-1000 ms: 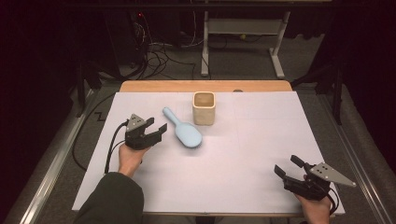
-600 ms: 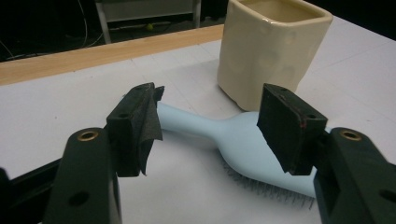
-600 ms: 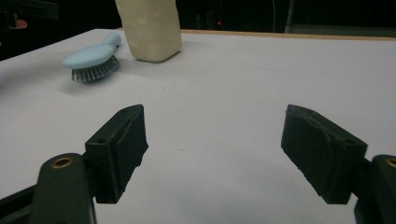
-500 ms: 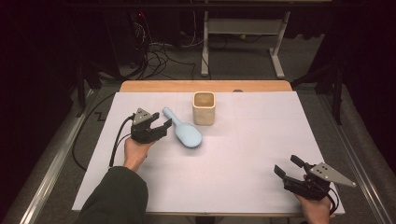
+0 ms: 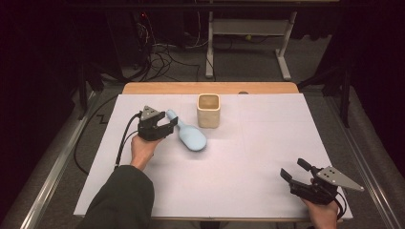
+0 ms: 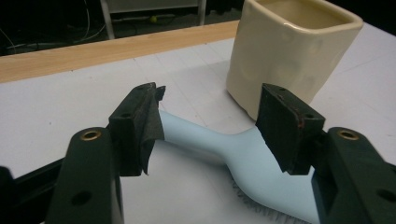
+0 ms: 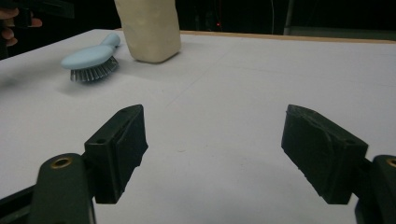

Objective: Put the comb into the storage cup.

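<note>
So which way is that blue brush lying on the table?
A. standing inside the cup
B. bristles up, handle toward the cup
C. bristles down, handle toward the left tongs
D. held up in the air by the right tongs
C: the blue brush rests on its bristles on the table, its handle between the open left tongs.

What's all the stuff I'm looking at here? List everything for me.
Brush: one, light blue, bristles down on the white sheet, handle between the left gripper's open jaws.
Cup: one, cream, squarish, upright just beyond the brush.
White sheet: one, covers most of the table.
Table: one, wooden edge showing at the far side.
Cables: several, dark, on the floor behind the table.
Metal frame: one, pale, on the floor at the back.
Left gripper: one, black, open, at the brush handle.
Right gripper: one, black, open, near corner of the sheet, holding nothing.
</note>
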The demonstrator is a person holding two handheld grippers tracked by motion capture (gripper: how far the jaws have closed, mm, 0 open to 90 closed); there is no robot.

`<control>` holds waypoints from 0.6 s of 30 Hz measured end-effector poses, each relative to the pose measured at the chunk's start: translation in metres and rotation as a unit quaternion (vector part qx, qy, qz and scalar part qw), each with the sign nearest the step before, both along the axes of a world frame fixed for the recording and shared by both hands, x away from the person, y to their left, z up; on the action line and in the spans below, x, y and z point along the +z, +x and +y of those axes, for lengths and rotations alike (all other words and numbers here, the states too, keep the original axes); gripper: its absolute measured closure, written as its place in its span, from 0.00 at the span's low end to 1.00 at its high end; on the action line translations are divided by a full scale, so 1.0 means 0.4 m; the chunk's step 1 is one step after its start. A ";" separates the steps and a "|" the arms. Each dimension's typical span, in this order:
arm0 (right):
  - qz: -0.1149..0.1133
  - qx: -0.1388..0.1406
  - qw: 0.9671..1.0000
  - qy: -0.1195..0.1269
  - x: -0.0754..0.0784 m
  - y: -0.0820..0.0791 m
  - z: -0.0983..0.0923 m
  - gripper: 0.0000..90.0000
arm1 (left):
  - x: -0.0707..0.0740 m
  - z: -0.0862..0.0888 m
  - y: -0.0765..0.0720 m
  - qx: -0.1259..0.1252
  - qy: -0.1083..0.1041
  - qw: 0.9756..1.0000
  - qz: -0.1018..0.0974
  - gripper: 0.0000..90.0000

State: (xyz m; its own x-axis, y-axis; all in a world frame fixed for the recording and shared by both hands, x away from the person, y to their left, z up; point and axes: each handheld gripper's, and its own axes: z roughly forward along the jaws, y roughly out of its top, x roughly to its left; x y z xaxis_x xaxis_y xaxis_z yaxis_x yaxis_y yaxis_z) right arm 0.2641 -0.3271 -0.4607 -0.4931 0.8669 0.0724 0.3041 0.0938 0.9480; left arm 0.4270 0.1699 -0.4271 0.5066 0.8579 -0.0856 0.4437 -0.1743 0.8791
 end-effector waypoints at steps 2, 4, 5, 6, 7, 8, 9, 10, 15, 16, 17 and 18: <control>0.002 0.002 1.000 0.000 0.000 0.001 0.000 0.26 | 0.007 -0.007 0.005 -0.002 0.006 1.000 -0.006 0.44; 0.004 0.002 1.000 0.001 -0.001 0.001 0.000 0.26 | 0.016 -0.015 0.013 -0.003 0.016 1.000 -0.002 0.42; 0.003 0.002 1.000 0.001 -0.001 0.001 0.000 0.26 | 0.019 -0.020 0.016 -0.001 0.021 1.000 -0.006 0.42; 0.003 0.002 1.000 0.001 -0.001 0.001 0.000 0.26 | 0.021 -0.023 0.018 0.002 0.023 1.000 -0.012 0.42; 0.003 0.002 1.000 0.001 -0.001 0.001 0.000 0.26 | 0.022 -0.024 0.021 0.003 0.023 1.000 -0.012 0.42; 0.002 0.001 1.000 0.002 -0.001 0.001 -0.001 0.26 | 0.021 -0.024 0.024 0.006 0.019 1.000 -0.010 0.43; 0.002 0.001 1.000 0.002 -0.001 0.001 -0.001 0.26 | 0.019 -0.023 0.028 0.010 0.015 1.000 -0.006 0.43; 0.002 0.002 1.000 0.002 0.000 0.000 -0.001 0.26 | 0.018 -0.021 0.031 0.013 0.011 1.000 0.003 0.43; 0.004 0.004 1.000 0.002 -0.001 0.002 -0.001 0.26 | 0.017 -0.022 0.038 0.015 0.013 1.000 0.006 0.46; 0.005 0.002 1.000 0.002 -0.001 0.003 0.001 0.26 | 0.021 -0.021 0.037 0.014 0.012 1.000 0.005 0.46; 0.005 0.002 1.000 0.002 -0.001 0.003 0.001 0.26 | 0.025 -0.020 0.036 0.013 0.012 1.000 0.003 0.46; 0.006 0.002 1.000 0.002 -0.001 0.004 0.002 0.26 | 0.028 -0.020 0.036 0.015 0.009 1.000 0.002 0.47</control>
